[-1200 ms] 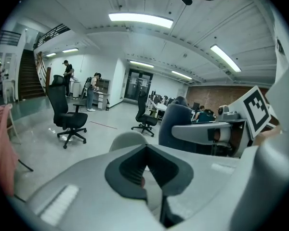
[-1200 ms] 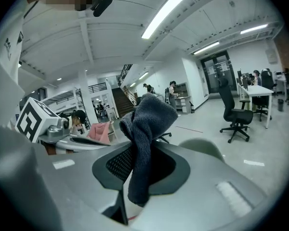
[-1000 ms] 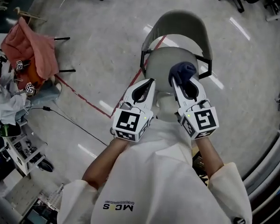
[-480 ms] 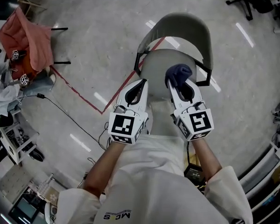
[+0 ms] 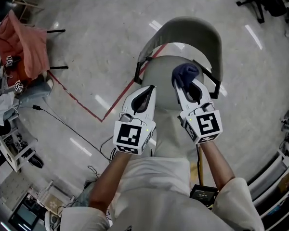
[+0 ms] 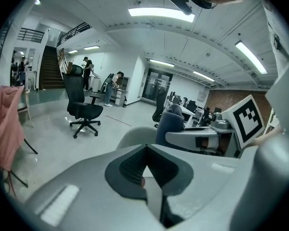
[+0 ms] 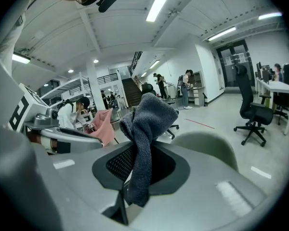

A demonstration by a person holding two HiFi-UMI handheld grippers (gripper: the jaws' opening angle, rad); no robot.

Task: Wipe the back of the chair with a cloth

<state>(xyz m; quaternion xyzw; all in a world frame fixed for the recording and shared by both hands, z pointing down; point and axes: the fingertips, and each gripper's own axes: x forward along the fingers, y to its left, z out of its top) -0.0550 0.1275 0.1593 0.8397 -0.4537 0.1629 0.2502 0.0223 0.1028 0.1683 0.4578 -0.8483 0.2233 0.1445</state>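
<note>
The right hand-held gripper point(image 5: 184, 84) has its jaws closed on a dark blue-grey cloth point(image 5: 185, 73). In the right gripper view the cloth point(image 7: 147, 124) is pinched between the pads, one end hanging down toward the camera and the bunched end standing up past the tips. The left hand-held gripper point(image 5: 151, 86) rides just beside it, to its left, jaws closed together with nothing between them, as the left gripper view point(image 6: 144, 165) shows.

Over the last second little has changed. Both hand-held grippers have kept their side-by-side pose and the grip on the cloth has held. They have edged slightly forward, and the chair is now more squarely ahead of them. The cloth hangs over the seat point(image 5: 161, 73), short of the chair back point(image 5: 192, 30), which curves beyond the tips of both hand-held grippers. I judge this to be the approach: no wiping contact yet, and the next move calls for carrying the bunched end forward onto that curved back.

No container figures here. Far off to the left gripper's left, a pink garment point(image 5: 24, 47) drapes another chair on the floor point(image 5: 101, 32).
</note>
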